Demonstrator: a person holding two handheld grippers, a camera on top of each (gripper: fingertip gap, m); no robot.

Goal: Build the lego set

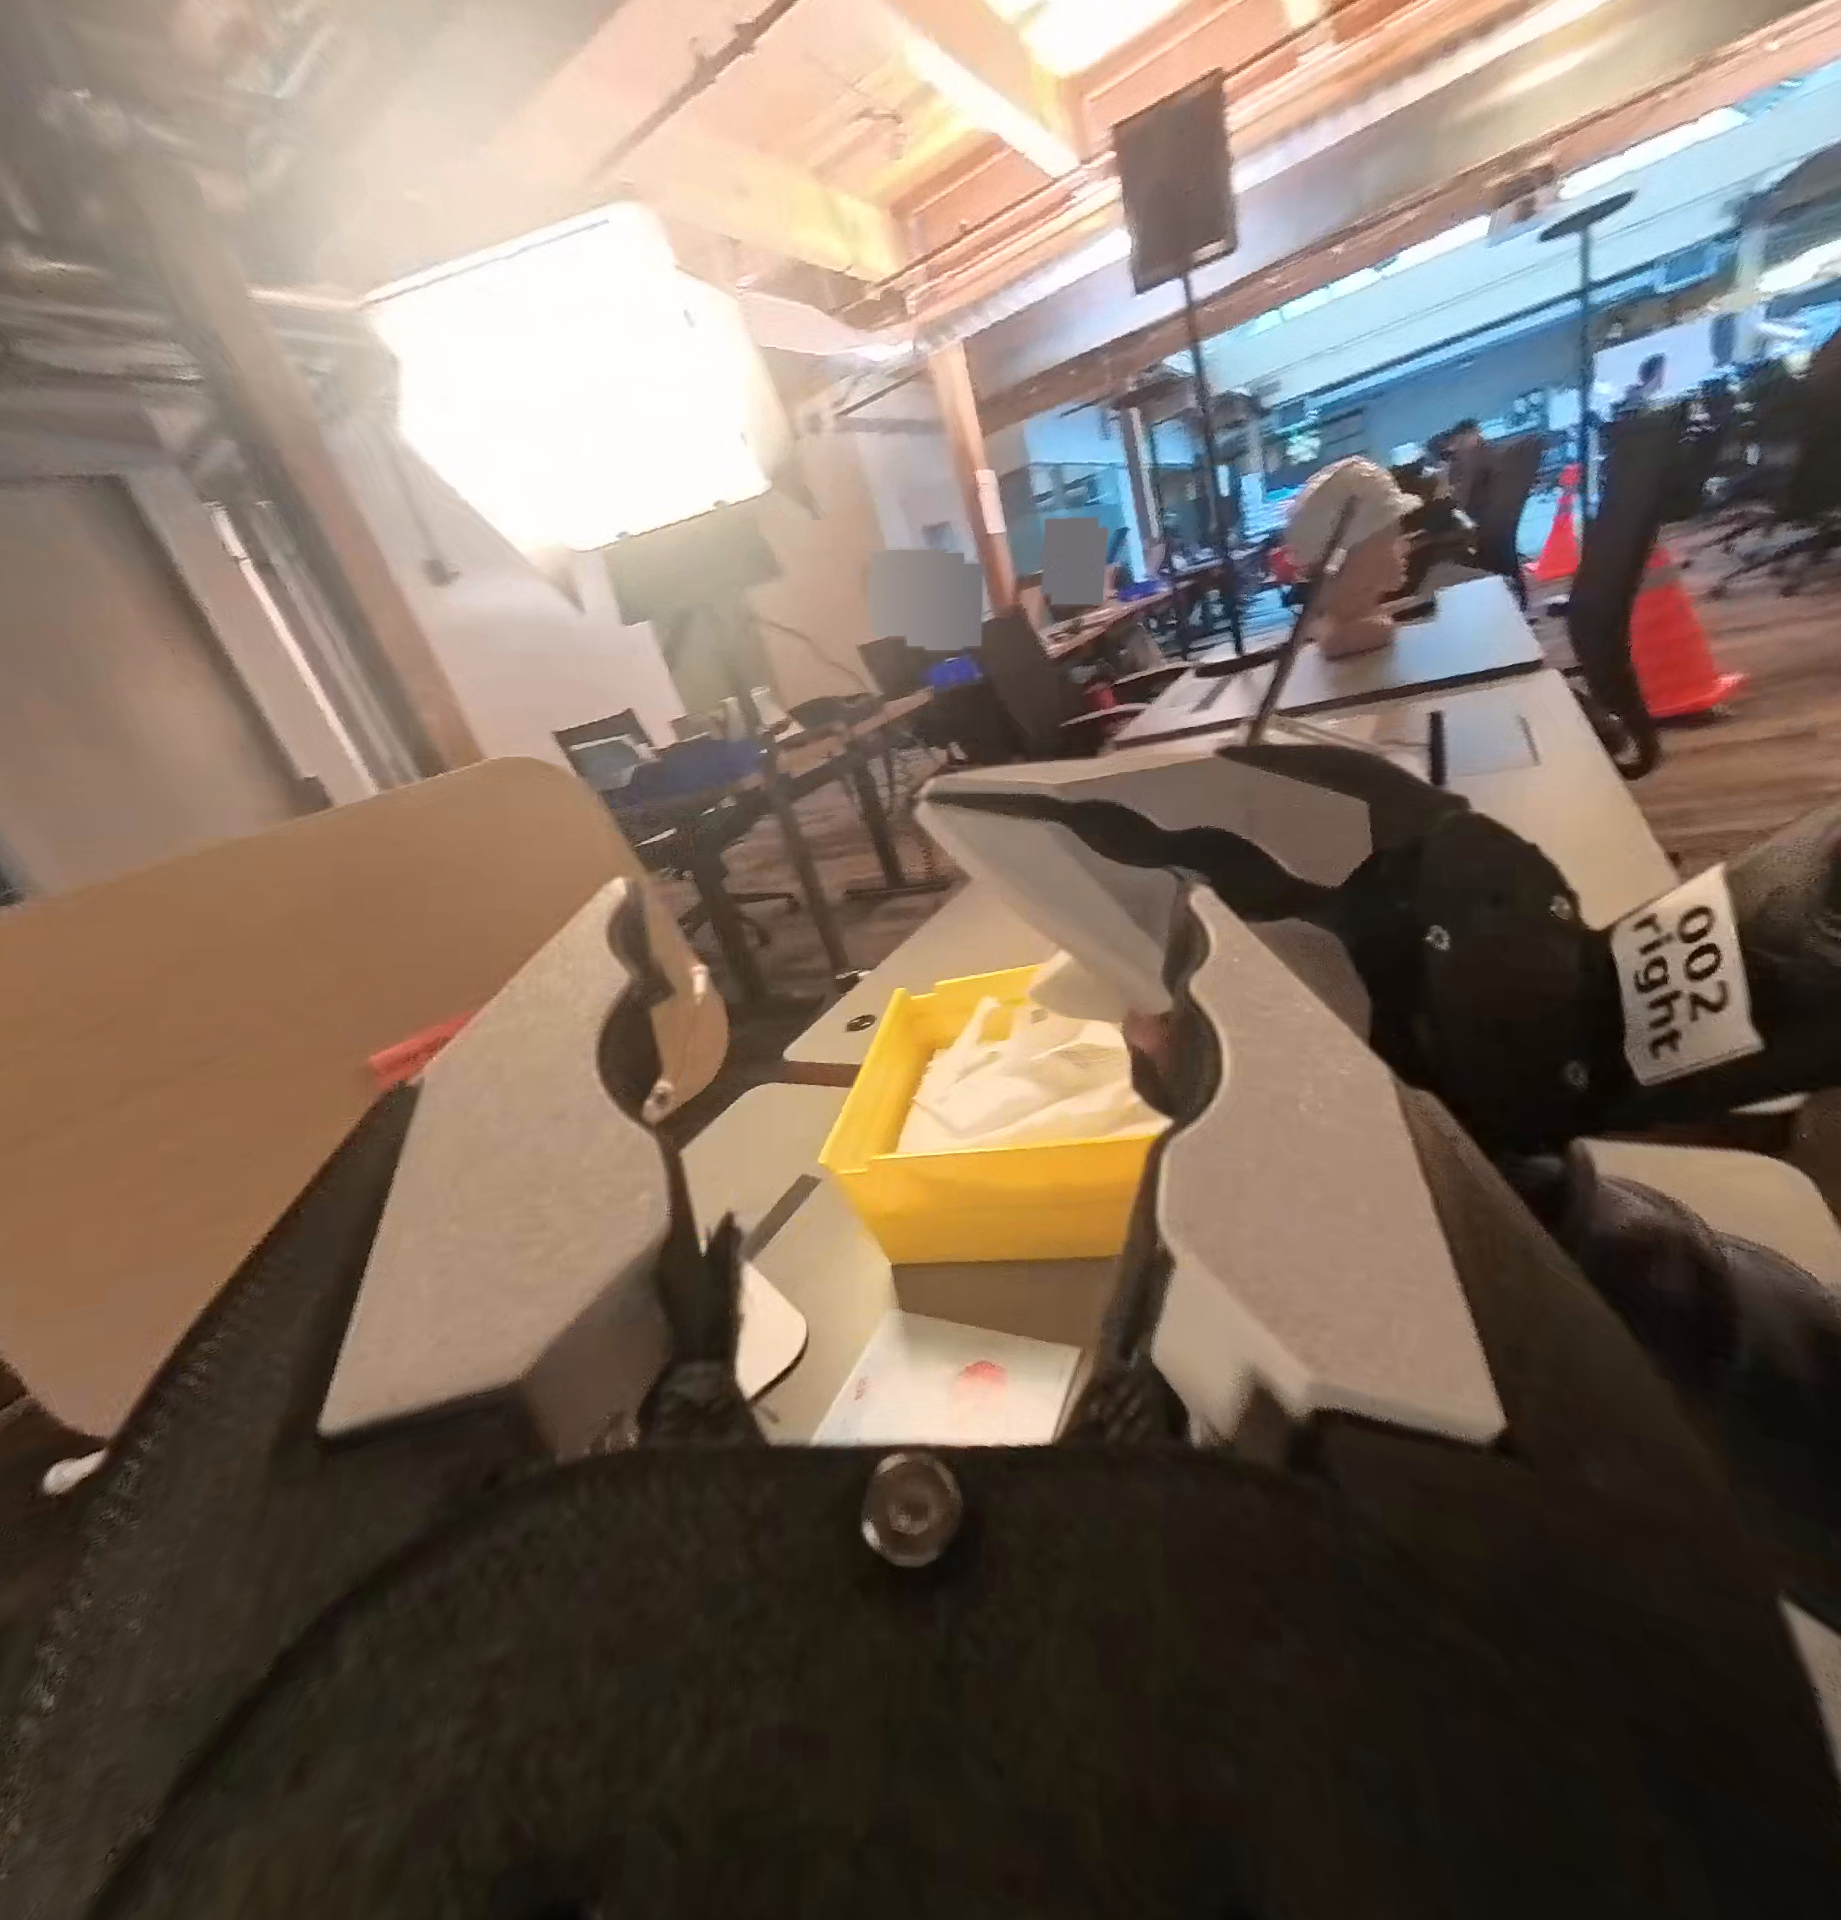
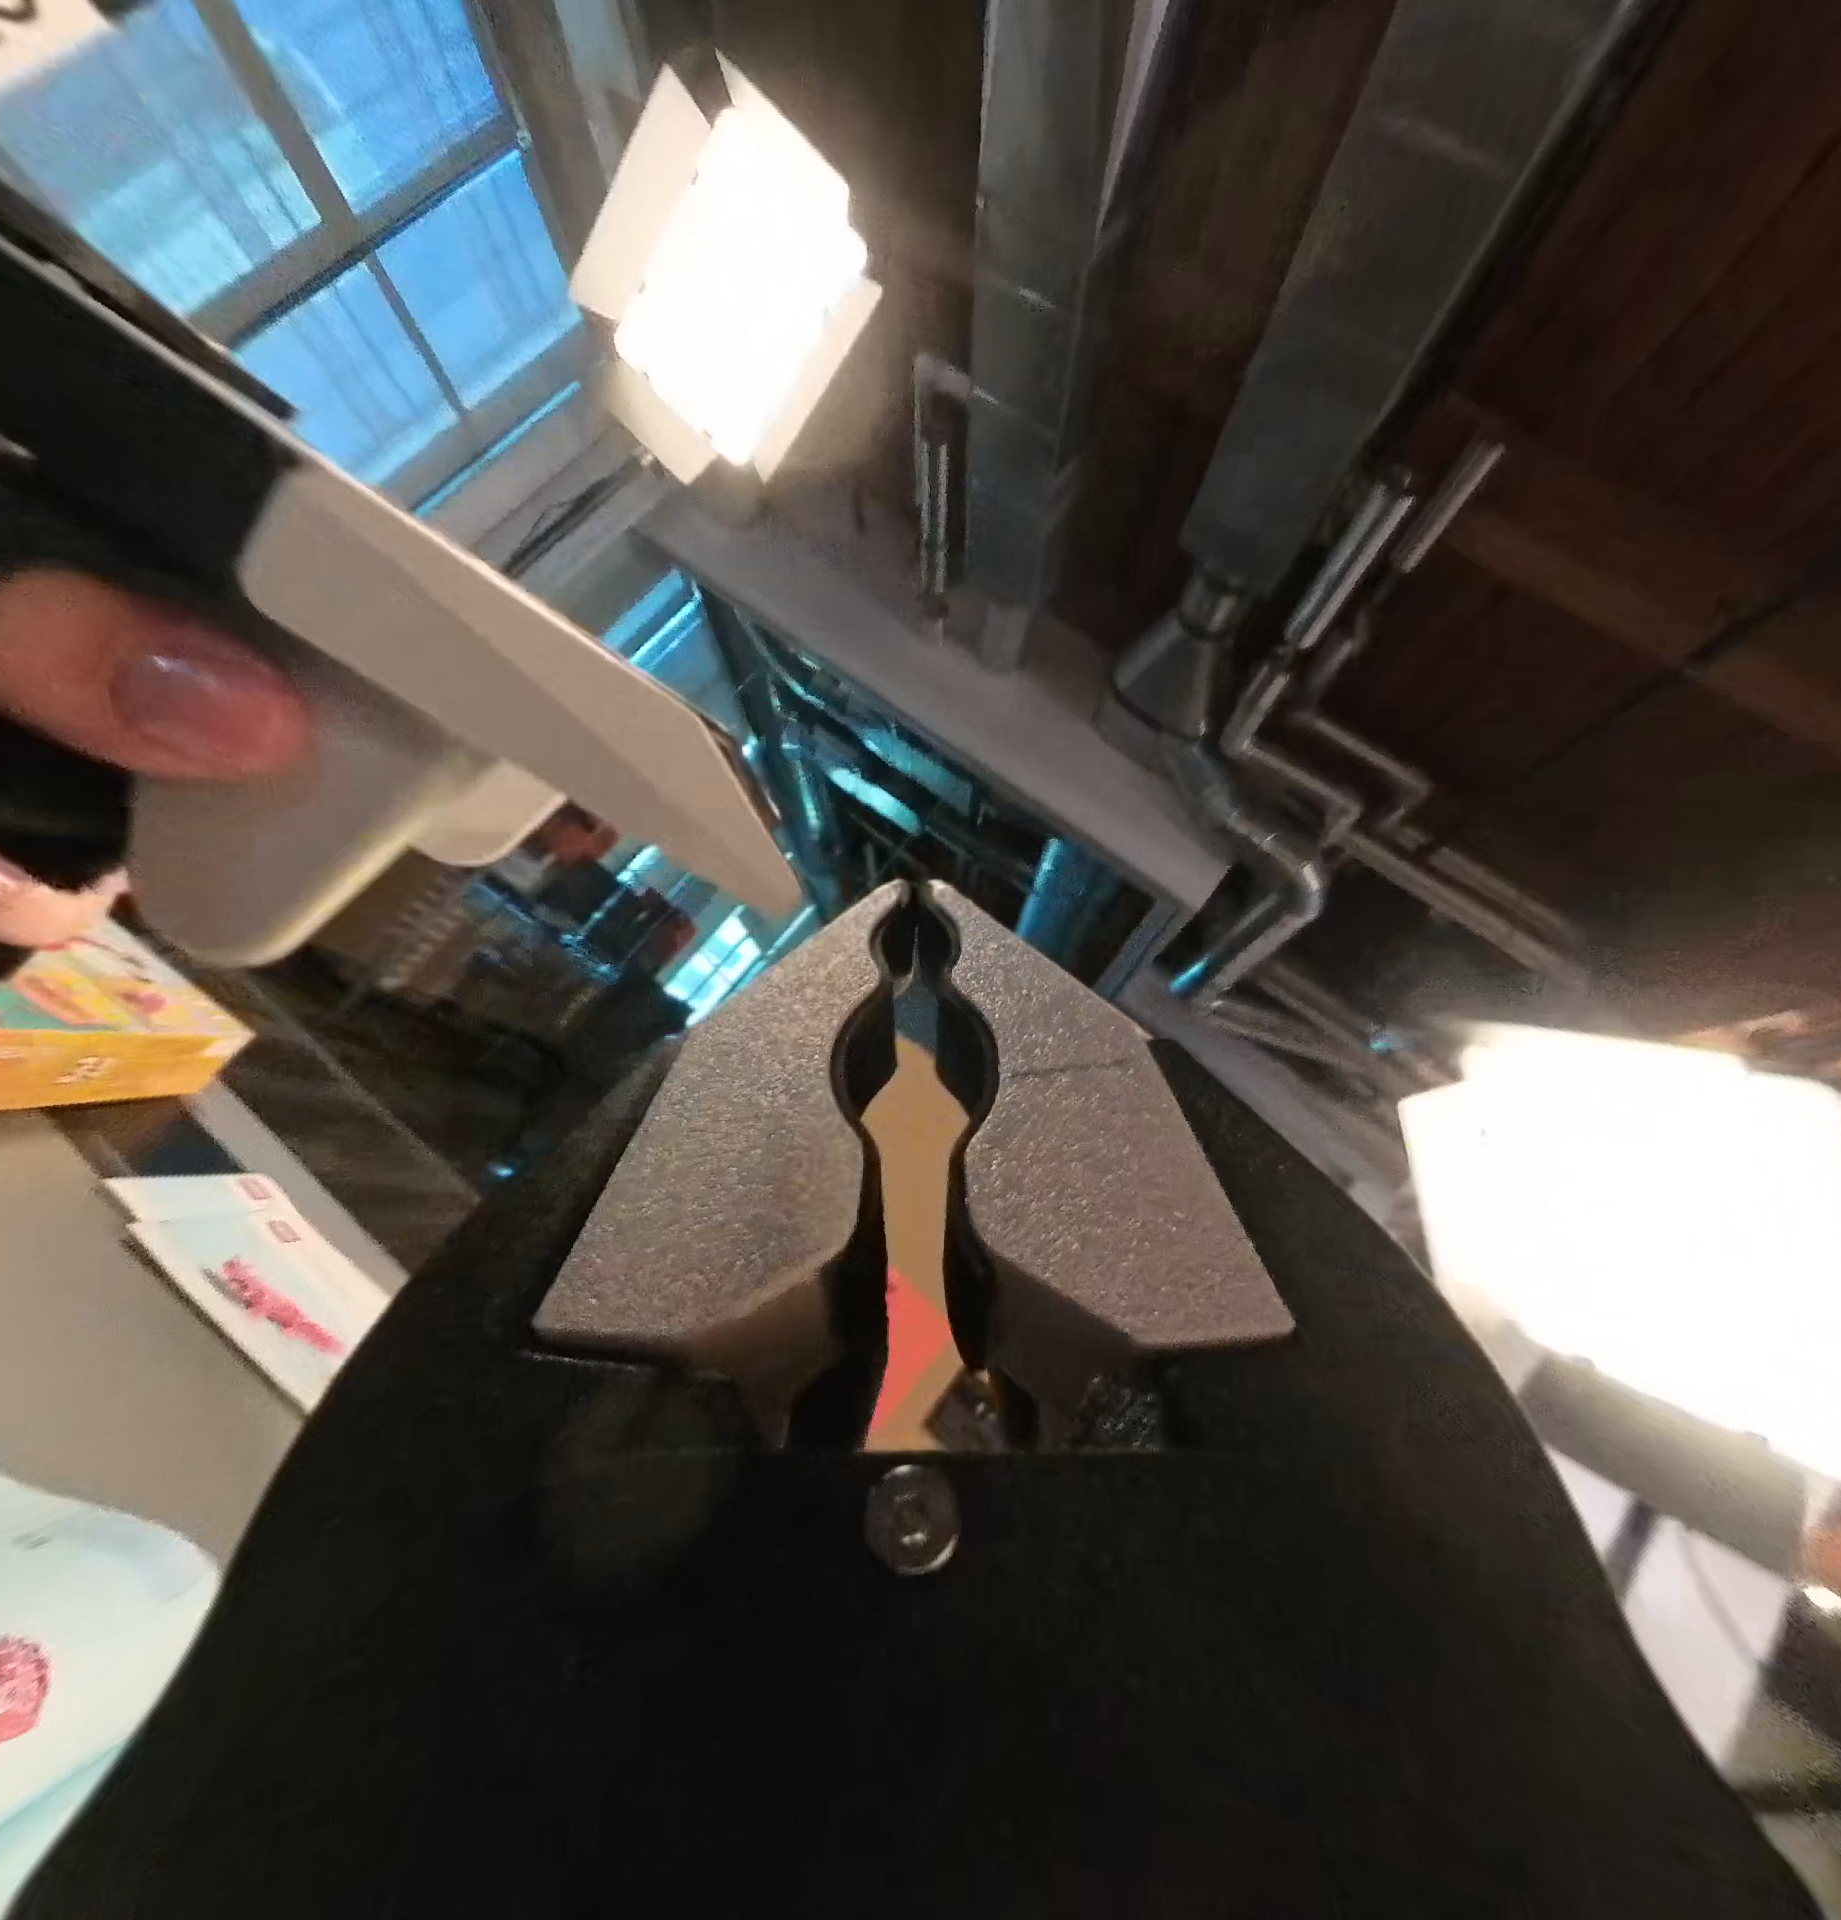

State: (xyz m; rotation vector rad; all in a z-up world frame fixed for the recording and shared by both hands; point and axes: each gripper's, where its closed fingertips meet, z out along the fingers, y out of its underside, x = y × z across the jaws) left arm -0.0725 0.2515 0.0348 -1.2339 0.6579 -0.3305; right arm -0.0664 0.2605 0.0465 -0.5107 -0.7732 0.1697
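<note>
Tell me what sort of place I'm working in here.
Probably an open-plan workshop or lab office: rows of desks, a bright studio light panel, orange traffic cones on the floor, and exposed ceiling ducts overhead.

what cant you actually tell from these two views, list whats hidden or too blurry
- Contents of the yellow bin: pale crumpled items, blurred, partly behind the left gripper finger, left wrist view.
- White sheet near the bin: cut off by the gripper body, red mark too blurred.
- Right gripper: tips meet; any thin item between them cannot be made out.
- Colourful box, right wrist view: cut off by the left edge.
</note>
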